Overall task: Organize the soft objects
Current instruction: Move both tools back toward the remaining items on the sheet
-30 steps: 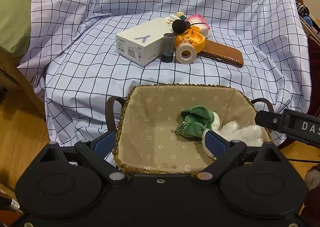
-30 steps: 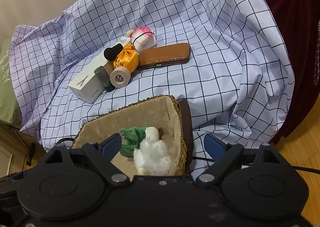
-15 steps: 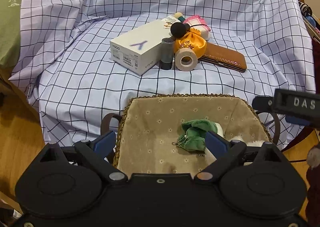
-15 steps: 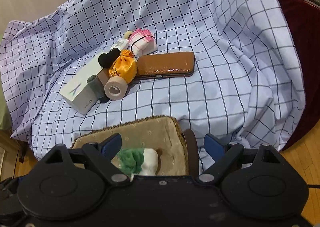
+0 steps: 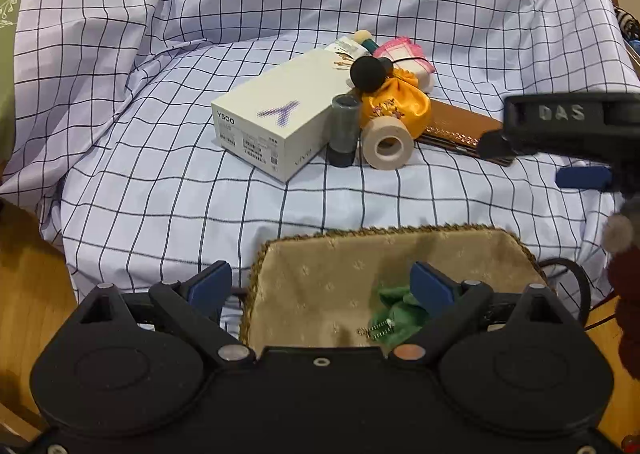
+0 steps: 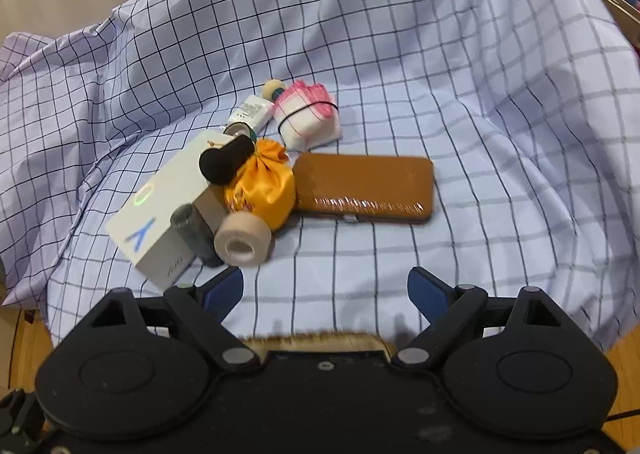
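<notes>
Soft things sit in two places from the left wrist view: a green plush (image 5: pixel 396 310) with a small metal chain lies in the fabric-lined basket (image 5: pixel 320 254) near the camera, partly covered by the gripper body, and an orange satin pouch (image 5: pixel 404 106) stays among the clutter further back on the checked cloth (image 5: pixel 160 190). The left gripper (image 5: pixel 322 282) hangs over the basket's near edge with its blue pads spread wide and nothing between them. Around the pouch are a white phone box (image 5: pixel 272 126), a grey cylinder (image 5: pixel 342 130), a roll of tape (image 5: pixel 386 142), a black round puff (image 5: pixel 368 72) and a pink-edged folded cloth (image 5: pixel 404 54); a brown case (image 5: pixel 456 126) behind is partly blocked by the right gripper (image 5: pixel 576 142) entering from the edge, and how its fingers stand cannot be told from here. From the right wrist view the right gripper (image 6: pixel 326 294) shows its pads wide apart and empty above the cloth (image 6: pixel 480 94). Only a blurred strip of the basket rim (image 6: pixel 312 342) peeks above the gripper body, its contents hidden. The pouch (image 6: pixel 264 186) leans between the box (image 6: pixel 168 210) and the case (image 6: pixel 364 186), touching the tape roll (image 6: pixel 242 238), with the puff (image 6: pixel 226 160) resting on top and the pink cloth (image 6: pixel 308 114) beyond
</notes>
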Motion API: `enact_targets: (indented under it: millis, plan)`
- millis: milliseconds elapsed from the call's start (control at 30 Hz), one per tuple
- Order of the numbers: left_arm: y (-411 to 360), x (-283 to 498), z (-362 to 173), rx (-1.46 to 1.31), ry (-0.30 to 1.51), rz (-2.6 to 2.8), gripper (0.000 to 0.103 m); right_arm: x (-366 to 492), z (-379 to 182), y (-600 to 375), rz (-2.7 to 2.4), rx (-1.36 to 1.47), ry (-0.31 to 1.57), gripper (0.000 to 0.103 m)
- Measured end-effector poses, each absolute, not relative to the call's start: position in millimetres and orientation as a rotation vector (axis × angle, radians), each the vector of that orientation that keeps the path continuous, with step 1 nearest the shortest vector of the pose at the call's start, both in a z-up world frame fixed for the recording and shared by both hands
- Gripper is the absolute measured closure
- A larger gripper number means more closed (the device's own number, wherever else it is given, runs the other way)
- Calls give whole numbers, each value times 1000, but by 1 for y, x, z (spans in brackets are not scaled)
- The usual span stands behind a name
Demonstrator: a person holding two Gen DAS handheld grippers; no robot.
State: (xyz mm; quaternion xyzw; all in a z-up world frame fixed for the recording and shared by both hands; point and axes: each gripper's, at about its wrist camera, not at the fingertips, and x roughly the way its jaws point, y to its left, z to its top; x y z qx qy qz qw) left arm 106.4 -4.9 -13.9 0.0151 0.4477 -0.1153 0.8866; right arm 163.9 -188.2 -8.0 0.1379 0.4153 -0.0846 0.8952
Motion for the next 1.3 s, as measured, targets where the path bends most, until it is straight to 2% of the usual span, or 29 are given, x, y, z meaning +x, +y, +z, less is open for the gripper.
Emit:
enact_targets:
  millis: [367,967,1300]
  plan:
    - [-4,133,-27,9,954,-246,11,248,-6,-201,-199,240,838,14]
    - [1,151,-38,-16,993,-241,11,329,-20,-207,-248,243,804,14]
    - [-1,155,-41,-11,1006,-245,11,346,-22,-207,-255,236,784,14]
